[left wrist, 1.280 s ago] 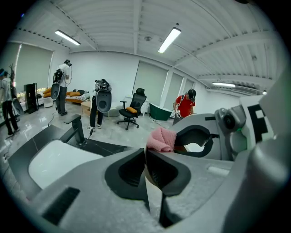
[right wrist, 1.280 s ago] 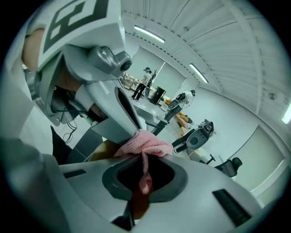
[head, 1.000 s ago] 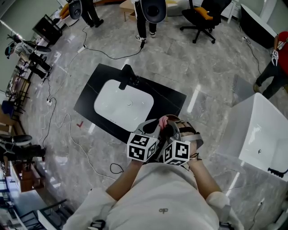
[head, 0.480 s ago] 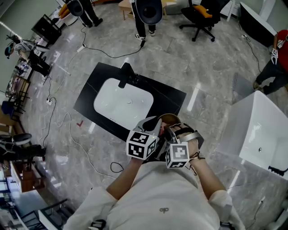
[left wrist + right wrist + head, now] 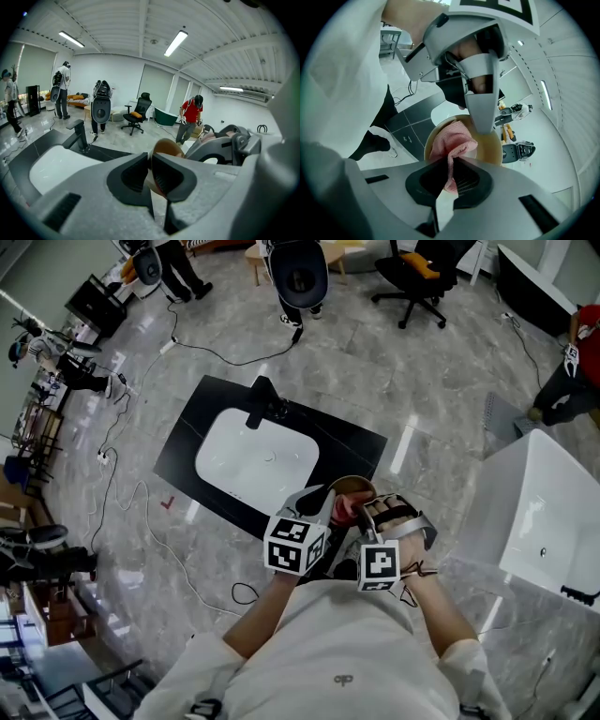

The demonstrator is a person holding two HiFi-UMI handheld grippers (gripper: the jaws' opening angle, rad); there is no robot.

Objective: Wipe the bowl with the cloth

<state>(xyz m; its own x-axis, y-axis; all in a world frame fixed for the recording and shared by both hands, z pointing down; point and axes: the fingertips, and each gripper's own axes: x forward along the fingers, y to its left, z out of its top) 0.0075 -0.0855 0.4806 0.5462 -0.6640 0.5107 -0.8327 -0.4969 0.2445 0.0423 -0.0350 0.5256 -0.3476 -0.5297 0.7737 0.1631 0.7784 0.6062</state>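
Observation:
I hold a tan bowl [image 5: 355,487] in the air above the floor, just in front of the person's chest. My left gripper [image 5: 324,508] is shut on the bowl's rim [image 5: 167,147], with the wall pinched between its pads. A pink cloth [image 5: 451,140] lies pressed inside the bowl [image 5: 490,146]. My right gripper [image 5: 450,180] is shut on a fold of this cloth. In the head view the cloth [image 5: 344,508] shows as a reddish patch between the two grippers, and the right gripper [image 5: 368,514] sits close beside the left one.
A black counter [image 5: 354,444] with a white sink [image 5: 258,456] and a black faucet [image 5: 262,399] lies ahead on the grey floor. A white bathtub [image 5: 548,512] stands at the right. An office chair [image 5: 417,277], standing people and floor cables [image 5: 141,512] are farther off.
My right gripper has shifted right and towards the person, dragging the cloth across the inside of the bowl. More of the bowl's rim shows now. The left gripper holds still.

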